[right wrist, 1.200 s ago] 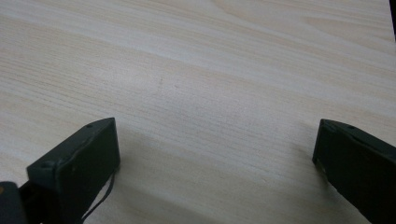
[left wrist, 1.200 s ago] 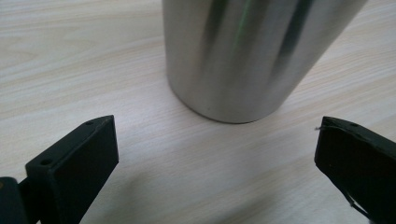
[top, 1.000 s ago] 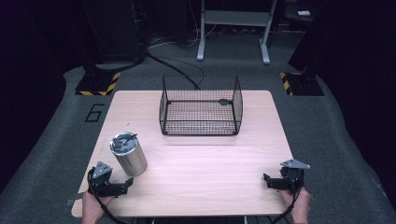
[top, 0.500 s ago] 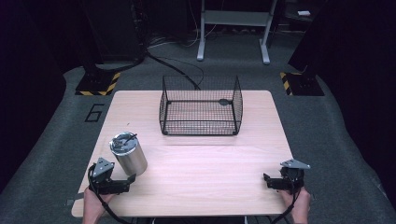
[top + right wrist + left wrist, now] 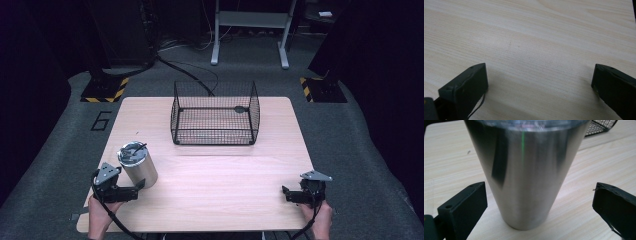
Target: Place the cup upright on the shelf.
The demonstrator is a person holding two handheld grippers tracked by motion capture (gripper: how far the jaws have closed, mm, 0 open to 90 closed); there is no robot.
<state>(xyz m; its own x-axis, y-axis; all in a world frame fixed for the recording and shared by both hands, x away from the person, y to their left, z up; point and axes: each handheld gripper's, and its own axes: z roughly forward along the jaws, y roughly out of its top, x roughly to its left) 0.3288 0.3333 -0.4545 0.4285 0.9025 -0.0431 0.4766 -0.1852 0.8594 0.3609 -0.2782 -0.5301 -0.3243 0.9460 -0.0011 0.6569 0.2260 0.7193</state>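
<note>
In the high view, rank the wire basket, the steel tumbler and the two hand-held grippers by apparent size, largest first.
1. Wire basket, clearly largest.
2. Steel tumbler.
3. Left hand-held gripper and right hand-held gripper: these look alike, so no ranking between them; each looks close to the tumbler.

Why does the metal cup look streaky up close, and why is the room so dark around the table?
In the left gripper view the steel cup mirrors its surroundings as dark and bright bands, with a thin green glint; its top edge is soft. In the high view the light falls on the table, leaving the floor dim. In the right gripper view the near jaws blur and cast soft shadows.
</note>
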